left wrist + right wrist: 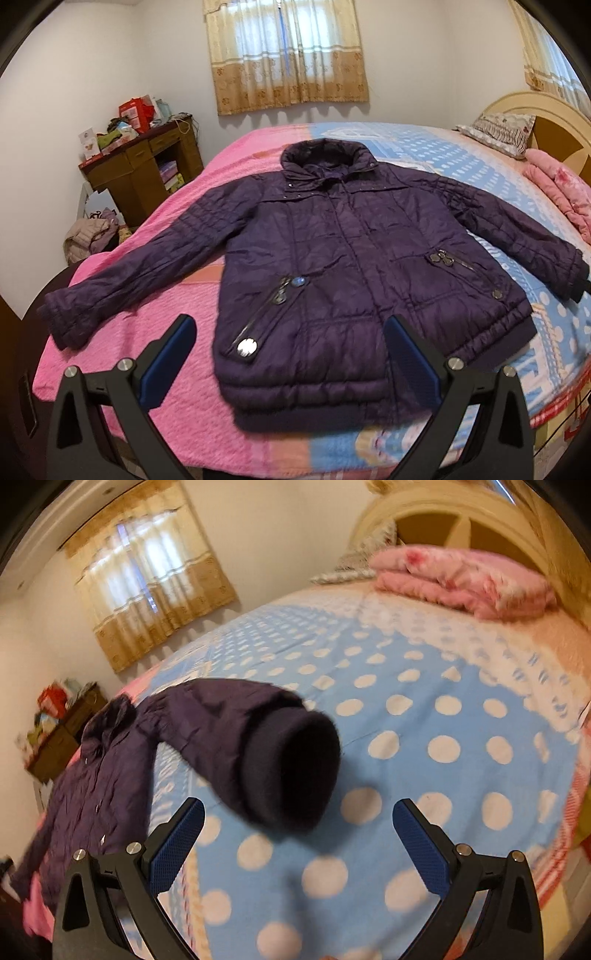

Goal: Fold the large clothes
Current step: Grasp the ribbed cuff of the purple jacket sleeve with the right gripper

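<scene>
Pink and blue bedding covers the bed [424, 155], and on it a purple quilted jacket [332, 251] lies face up and flat, collar toward the far wall, hem toward the near edge, both sleeves spread out to the sides. No fold shows yet, so the step in hand looks like the first one: bringing a sleeve in across the body.

In the right wrist view the right gripper [298, 818] hangs low over the dotted blue cover, its fingers spread wide and empty, with the dark knit cuff [295, 771] of the near sleeve just ahead of them. To do this well, the fingers should straddle the cuff edge and pinch both layers of the knit band, not only the slippery quilted shell, which would likely slide out. Then the sleeve wants lifting just clear of the bed and carrying across the chest in one arc, laid straight so it does not bunch at the shoulder.

The left gripper [289, 334] hovers above the hem [303, 417], fingers likewise wide apart and holding nothing. It could usefully press the body down near the pocket zip [255, 321], so the padded jacket does not drag sideways.
</scene>
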Available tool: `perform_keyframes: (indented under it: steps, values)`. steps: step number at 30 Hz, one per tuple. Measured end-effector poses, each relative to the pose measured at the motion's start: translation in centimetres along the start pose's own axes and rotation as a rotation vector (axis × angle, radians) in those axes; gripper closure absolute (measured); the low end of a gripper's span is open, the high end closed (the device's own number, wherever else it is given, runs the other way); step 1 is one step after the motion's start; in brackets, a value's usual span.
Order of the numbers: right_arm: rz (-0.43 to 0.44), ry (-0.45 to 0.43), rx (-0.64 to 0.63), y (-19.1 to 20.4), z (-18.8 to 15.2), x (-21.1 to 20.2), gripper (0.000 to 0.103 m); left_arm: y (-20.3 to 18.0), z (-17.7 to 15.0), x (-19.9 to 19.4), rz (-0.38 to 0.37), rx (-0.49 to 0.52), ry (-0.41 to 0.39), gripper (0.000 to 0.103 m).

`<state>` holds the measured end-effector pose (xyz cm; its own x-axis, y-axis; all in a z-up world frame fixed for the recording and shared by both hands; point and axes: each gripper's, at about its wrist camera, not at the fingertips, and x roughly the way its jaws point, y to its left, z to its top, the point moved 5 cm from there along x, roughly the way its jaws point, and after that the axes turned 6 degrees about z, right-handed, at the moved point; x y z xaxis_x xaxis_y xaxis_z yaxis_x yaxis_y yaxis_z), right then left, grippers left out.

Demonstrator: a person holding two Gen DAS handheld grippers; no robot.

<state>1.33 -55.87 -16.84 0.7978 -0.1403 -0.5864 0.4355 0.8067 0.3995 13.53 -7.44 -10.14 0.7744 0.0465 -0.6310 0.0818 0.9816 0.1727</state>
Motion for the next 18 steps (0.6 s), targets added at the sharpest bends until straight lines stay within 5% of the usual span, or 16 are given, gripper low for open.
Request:
perform_keyframes:
  steps: [6, 10, 18]
  values:
    - [0.122, 0.032, 0.082, -0.9, 1.9, 3.5, 0.004, -0.2, 1.3, 2.3, 0.016, -0.029, -0.004, 0.0]
    - [0.204, 0.076, 0.115, -0.8, 2.3, 4.9, 0.065, 0.2, 1.5, 3.2, 0.016, -0.035, 0.005, 0.0]
    - [0.245, 0.033, 0.126, -0.4, 6.5, 2.9, 0.078, 1.6, 2.0, 4.2, 0.024, -0.055, 0.003, 0.0]
